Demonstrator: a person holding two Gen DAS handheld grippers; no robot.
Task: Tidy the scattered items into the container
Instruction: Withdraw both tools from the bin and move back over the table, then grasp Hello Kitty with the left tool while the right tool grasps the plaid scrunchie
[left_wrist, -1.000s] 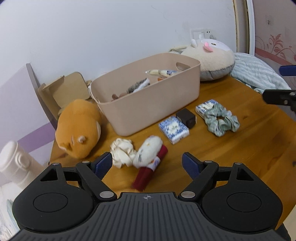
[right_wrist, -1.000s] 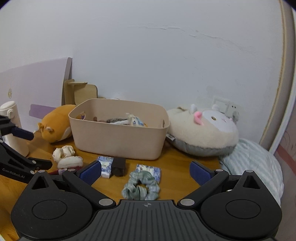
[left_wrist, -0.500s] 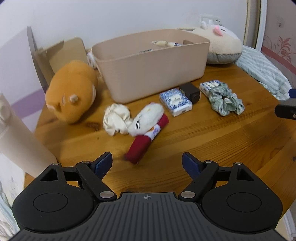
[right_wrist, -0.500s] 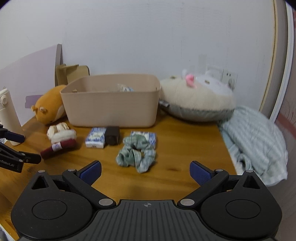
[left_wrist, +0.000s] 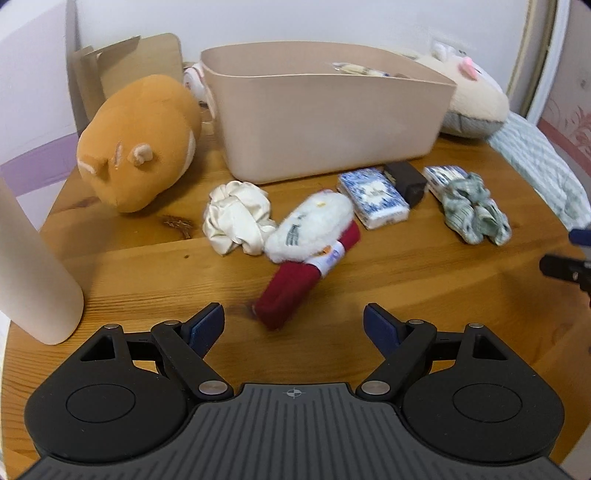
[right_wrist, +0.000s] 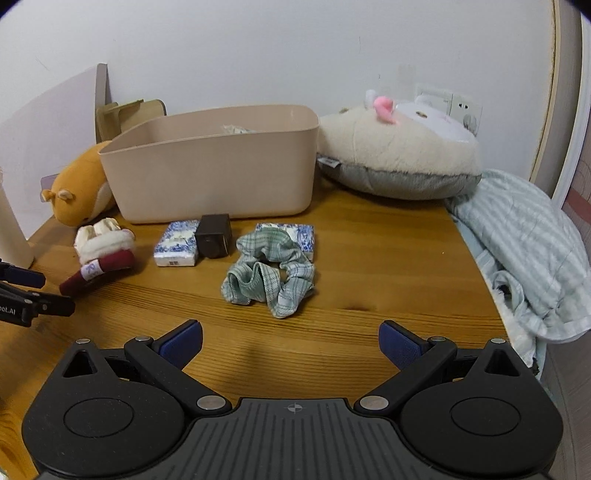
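Hovering w/ both grippers, left gripper (left_wrist: 293, 319) and right gripper (right_wrist: 290, 338), jaws spread and empty, I log bin (right_wrist: 221, 177) partly filled; red roll (left_wrist: 303, 280), green scrunchie (right_wrist: 269, 275), approx. 5 others left on table (right_wrist: 388, 266).

wood, plastic, plush and cloth

the desk (left_wrist: 424, 280) is varnished wood, smooth with a soft sheen and visible grain. the container (left_wrist: 328, 122) looks like matt beige plastic, smooth-walled. the orange plush toy (left_wrist: 140, 136) and the cream plush cushion (right_wrist: 399, 155) are fuzzy fabric. the white scrunchie (left_wrist: 232, 218) has a satiny shine; the green checked scrunchie (right_wrist: 269, 277) is matt woven cloth. the tissue packs (left_wrist: 375, 197) are glossy printed wrap. both tongs (left_wrist: 293, 325) (right_wrist: 290, 341) are matt black ribbed plastic with blue textured pads (right_wrist: 181, 343).
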